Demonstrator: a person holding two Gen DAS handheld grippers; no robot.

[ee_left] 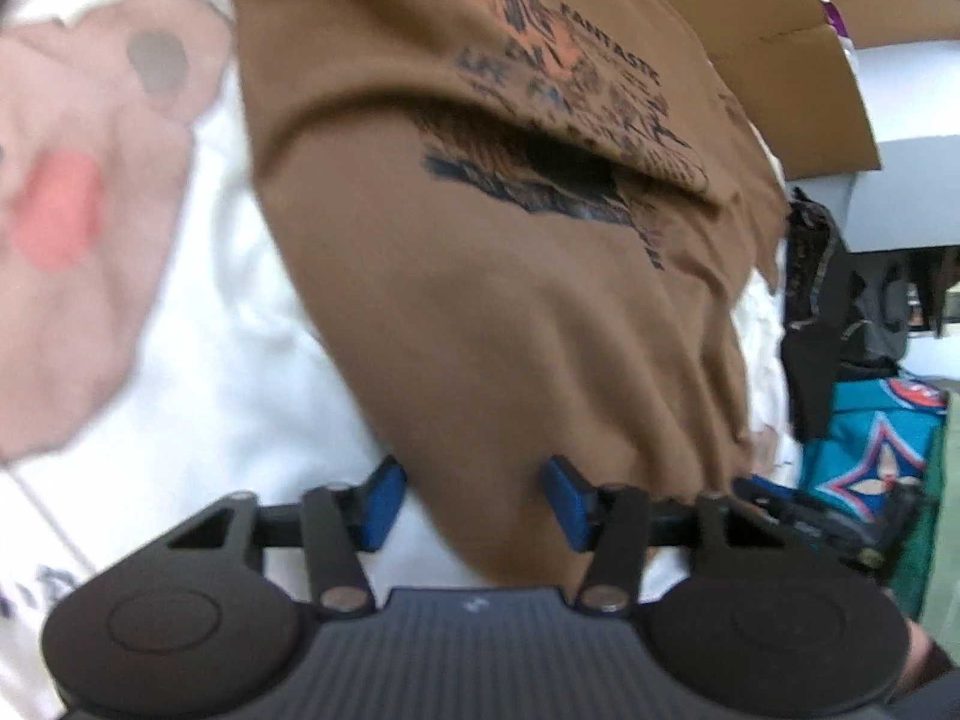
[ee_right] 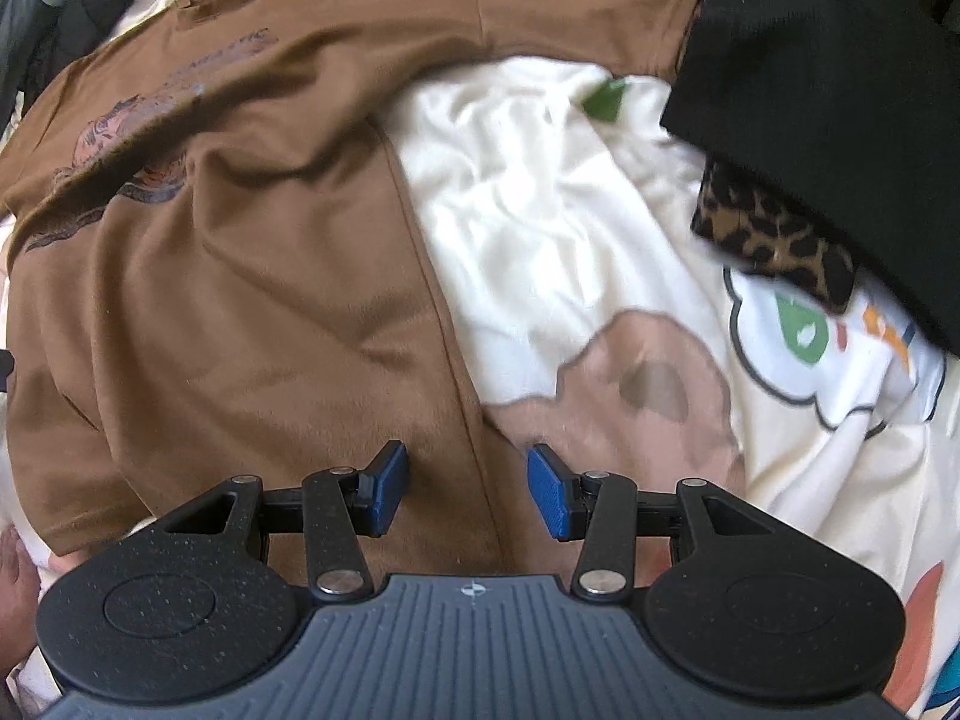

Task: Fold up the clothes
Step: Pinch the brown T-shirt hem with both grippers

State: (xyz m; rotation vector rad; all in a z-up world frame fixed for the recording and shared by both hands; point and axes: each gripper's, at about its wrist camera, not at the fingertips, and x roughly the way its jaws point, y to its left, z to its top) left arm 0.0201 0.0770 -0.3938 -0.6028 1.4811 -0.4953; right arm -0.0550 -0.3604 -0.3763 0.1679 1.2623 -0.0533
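On brown shirt point(ee_left: 480, 300): print reads "FANTASTE"; smaller lines blurred.

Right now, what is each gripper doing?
Left gripper: open, brown printed T-shirt hem between its pads, not gripped.
Right gripper: open over the shirt's edge.

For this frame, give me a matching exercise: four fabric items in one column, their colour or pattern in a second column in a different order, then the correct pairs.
Items:
1. T-shirt being folded, under both grippers
2. Blanket beneath it
3. Large garment at the upper right of the right wrist view
4. Small piece of cloth tucked under that garment

Descriptions:
A. Leopard print
B. Brown with a dark printed graphic
C. Cream with cartoon pictures
D. Plain black

Pairs: 1-B, 2-C, 3-D, 4-A
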